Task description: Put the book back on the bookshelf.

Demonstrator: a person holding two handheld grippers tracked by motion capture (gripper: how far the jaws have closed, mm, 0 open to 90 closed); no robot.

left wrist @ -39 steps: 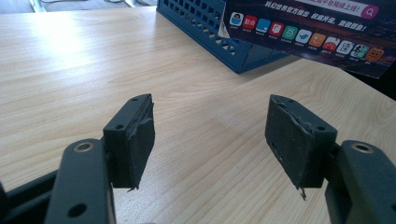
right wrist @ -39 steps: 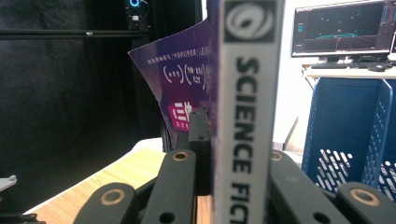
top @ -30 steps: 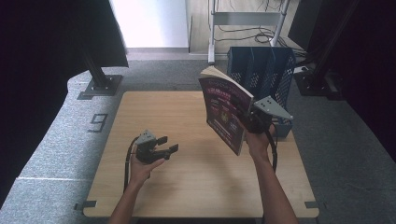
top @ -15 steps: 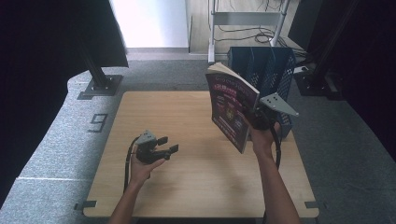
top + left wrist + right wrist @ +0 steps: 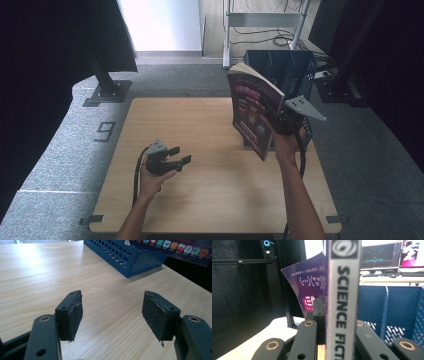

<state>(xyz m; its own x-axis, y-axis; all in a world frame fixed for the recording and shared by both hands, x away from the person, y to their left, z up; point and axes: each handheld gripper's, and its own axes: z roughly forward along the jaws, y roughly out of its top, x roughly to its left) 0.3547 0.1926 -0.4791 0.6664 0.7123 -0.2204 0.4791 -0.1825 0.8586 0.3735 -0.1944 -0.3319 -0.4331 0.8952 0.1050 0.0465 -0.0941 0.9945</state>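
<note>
Item one, left: I am resting my left tool (image 5: 170, 161) low over the bare wooden tabletop (image 5: 210, 200), its jaws standing wide apart and gripping nothing.

Item two, right of centre: I am holding a purple-covered book (image 5: 252, 112) upright in the air with my right tool (image 5: 280, 125), the jaws closed tight on its spine, which is reading "SCIENCE FICTION" in part in the right gripper view.

Item three, far right: a blue slotted file rack (image 5: 290, 70) is standing on the tabletop's back corner, just behind the book.
</note>
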